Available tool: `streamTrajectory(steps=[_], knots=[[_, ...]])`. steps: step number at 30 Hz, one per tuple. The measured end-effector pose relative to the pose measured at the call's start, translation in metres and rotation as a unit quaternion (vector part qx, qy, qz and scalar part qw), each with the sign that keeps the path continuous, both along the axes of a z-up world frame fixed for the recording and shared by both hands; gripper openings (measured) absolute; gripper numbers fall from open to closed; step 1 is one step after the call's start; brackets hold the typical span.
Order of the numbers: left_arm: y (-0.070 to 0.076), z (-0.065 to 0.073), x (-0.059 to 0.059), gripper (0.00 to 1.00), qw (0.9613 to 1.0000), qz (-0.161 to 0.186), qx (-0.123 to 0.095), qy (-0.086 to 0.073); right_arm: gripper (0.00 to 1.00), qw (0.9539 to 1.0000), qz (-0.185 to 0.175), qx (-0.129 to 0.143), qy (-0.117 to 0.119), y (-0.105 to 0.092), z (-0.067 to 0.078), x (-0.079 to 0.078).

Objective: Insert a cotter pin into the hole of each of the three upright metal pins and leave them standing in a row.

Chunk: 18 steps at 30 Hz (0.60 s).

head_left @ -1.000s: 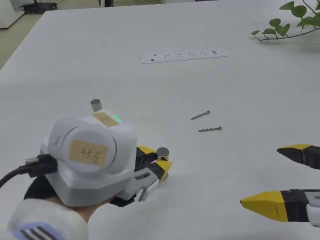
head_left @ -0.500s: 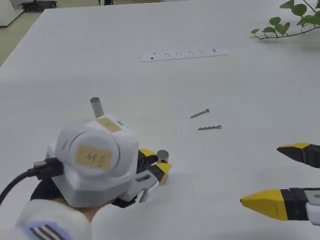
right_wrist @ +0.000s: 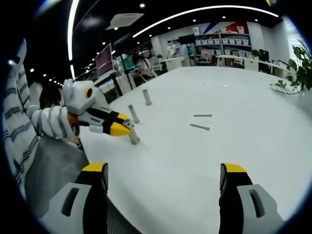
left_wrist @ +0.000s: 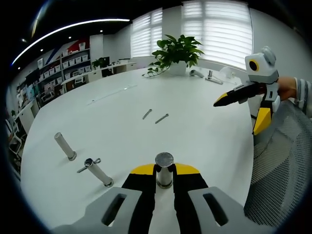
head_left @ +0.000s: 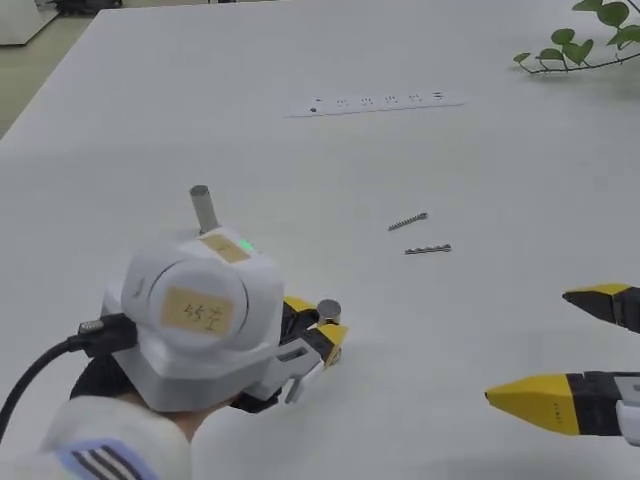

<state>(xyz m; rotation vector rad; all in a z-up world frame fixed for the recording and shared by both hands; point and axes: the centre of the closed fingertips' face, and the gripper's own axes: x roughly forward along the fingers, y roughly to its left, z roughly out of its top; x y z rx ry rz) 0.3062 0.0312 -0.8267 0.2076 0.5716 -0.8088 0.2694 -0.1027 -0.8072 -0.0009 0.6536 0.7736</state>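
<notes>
Left gripper [left_wrist: 165, 171] clamps one upright metal pin [left_wrist: 164, 162], seemingly resting on the white table [head_left: 430, 340]; right gripper [right_wrist: 164, 168] jaws stand wide apart.

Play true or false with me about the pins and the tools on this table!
1. The left tool grips a metal pin. True.
2. The right tool is shut tight. False: its jaws stand wide apart, holding nothing.
3. Two loose cotter pins lie on the white table. True.
4. Every upright pin already has a cotter pin in it. False: just one standing pin shows one near its top.
</notes>
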Motion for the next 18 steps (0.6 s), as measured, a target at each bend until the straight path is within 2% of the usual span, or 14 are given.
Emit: streamTrajectory(steps=[12, 18], knots=[[0.0009, -0.0003, -0.0023, 0.11, 0.9998, -0.014, 0.009, -0.011, 0.96, 1.0000, 0.003, -0.007, -0.003, 0.0010, -0.0022, 0.0007], [0.0010, -0.0009, -0.0024, 0.12, 0.9996, -0.018, 0.020, -0.008, 0.96, 1.0000, 0.002, -0.006, 0.000, 0.0004, -0.0035, 0.0006]])
